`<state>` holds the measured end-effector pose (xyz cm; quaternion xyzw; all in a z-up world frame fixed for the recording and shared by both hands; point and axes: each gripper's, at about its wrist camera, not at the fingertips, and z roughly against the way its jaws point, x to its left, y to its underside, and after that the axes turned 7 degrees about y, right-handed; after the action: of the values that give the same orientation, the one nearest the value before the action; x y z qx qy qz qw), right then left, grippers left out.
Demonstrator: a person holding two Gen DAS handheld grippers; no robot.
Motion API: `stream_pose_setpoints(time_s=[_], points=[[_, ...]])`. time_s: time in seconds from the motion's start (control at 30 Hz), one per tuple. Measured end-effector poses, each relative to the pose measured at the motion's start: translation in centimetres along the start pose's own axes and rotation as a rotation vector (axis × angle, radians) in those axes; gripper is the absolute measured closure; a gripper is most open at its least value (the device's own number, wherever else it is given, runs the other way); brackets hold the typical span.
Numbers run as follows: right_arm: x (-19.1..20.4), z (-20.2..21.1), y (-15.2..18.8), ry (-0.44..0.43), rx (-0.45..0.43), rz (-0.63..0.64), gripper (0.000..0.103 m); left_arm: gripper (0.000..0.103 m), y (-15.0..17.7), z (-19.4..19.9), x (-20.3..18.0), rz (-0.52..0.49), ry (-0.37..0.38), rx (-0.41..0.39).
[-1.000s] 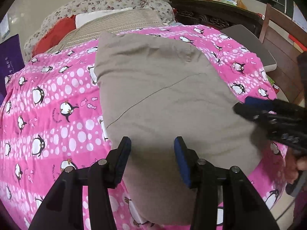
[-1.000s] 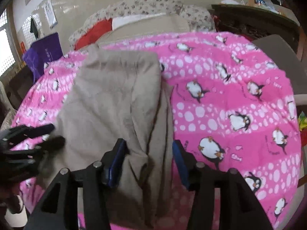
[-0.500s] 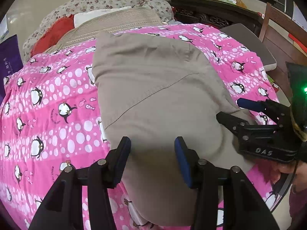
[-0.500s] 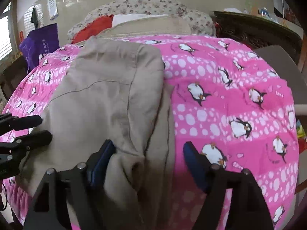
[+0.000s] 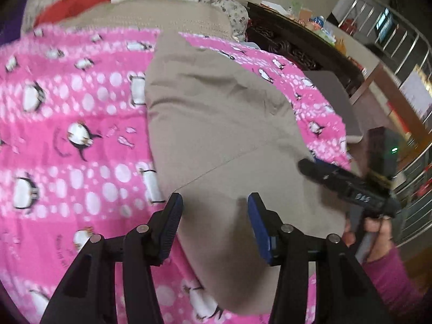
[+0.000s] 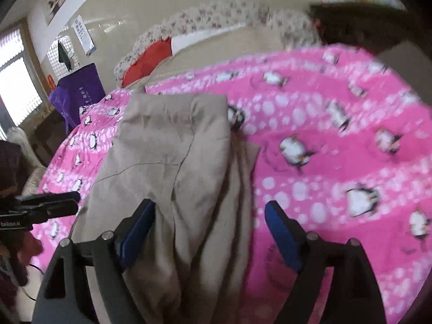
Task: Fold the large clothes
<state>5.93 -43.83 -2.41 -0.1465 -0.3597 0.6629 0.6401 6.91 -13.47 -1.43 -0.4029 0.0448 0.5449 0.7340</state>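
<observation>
A beige pair of trousers (image 5: 221, 124) lies folded lengthwise on the pink penguin blanket (image 5: 70, 145), its near end hanging over the bed's front edge. It also shows in the right wrist view (image 6: 172, 156), with a narrower fold along its right side. My left gripper (image 5: 214, 210) is open and empty just above the near part of the cloth. My right gripper (image 6: 209, 216) is open wide and empty over the cloth's near right edge. The right gripper also shows in the left wrist view (image 5: 310, 168), and the left one in the right wrist view (image 6: 75, 202).
Pillows (image 5: 172, 19) and a red cushion (image 6: 145, 62) are stacked at the head of the bed. A dark wooden cabinet (image 5: 302, 48) and a grey chair seat (image 5: 334, 100) stand to the right. A purple bag (image 6: 78, 91) sits at the left.
Both grippers have pulled back a little and tilted. The right gripper has opened wider. The trousers lie as before.
</observation>
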Motion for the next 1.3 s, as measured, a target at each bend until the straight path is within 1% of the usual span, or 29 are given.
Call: stream_pose_setpoints(time_s=[0.07,0.17,0.27,0.37,0.43,0.5,0.6,0.8,1.03,1.13,1.2,1.23,1.3], points=[[-0.1,-1.2,-0.3,-0.044,0.021,-0.013,0.017,0.063,-0.5,-0.6,0.7,0.02,0.021,-0.003],[0.3,-2.6,-0.7,-0.086,0.029,0.004,0.016,0.063,-1.1,-1.1,1.1,0.001,0.042,-0.01],[0.8,-3.2,-0.8,-0.098,0.04,0.016,0.013,0.062,-1.5,-1.5,1.3,-0.025,0.043,-0.01],[0.4,-3.7,-0.9,-0.122,0.051,0.0,0.01,0.06,-1.6,-1.7,1.6,-0.052,0.041,-0.012],[0.1,-4.1,-0.9,-0.138,0.061,-0.015,0.009,0.058,-1.7,-1.8,2.0,-0.04,0.042,-0.011],[-0.2,-4.5,-0.8,-0.152,0.074,-0.031,0.008,0.046,-1.5,-2.0,2.3,-0.022,0.029,-0.011],[-0.3,-5.1,-0.6,-0.169,0.086,-0.043,0.007,0.04,-1.2,-2.8,2.7,-0.015,0.01,0.004],[-0.4,-5.7,-0.4,-0.194,0.098,-0.059,0.007,0.035,-1.2,-3.7,3.2,0.016,0.026,0.004],[-0.2,-5.9,-0.4,-0.197,0.097,-0.046,0.007,0.031,-1.2,-4.4,2.8,0.004,0.01,0.004],[0.1,-6.0,-0.4,-0.2,0.096,-0.043,0.009,0.03,-1.1,-4.7,2.7,0.01,0.006,-0.001],[0.3,-6.1,-0.4,-0.203,0.095,-0.038,0.015,0.03,-1.1,-5.1,2.6,0.02,0.009,0.002],[0.5,-6.0,-0.4,-0.2,0.094,-0.034,0.016,0.03,-1.1,-5.1,2.6,0.022,0.009,0.002],[0.8,-5.8,-0.4,-0.183,0.089,-0.021,0.021,0.036,-1.1,-5.2,2.5,0.009,0.007,-0.001]])
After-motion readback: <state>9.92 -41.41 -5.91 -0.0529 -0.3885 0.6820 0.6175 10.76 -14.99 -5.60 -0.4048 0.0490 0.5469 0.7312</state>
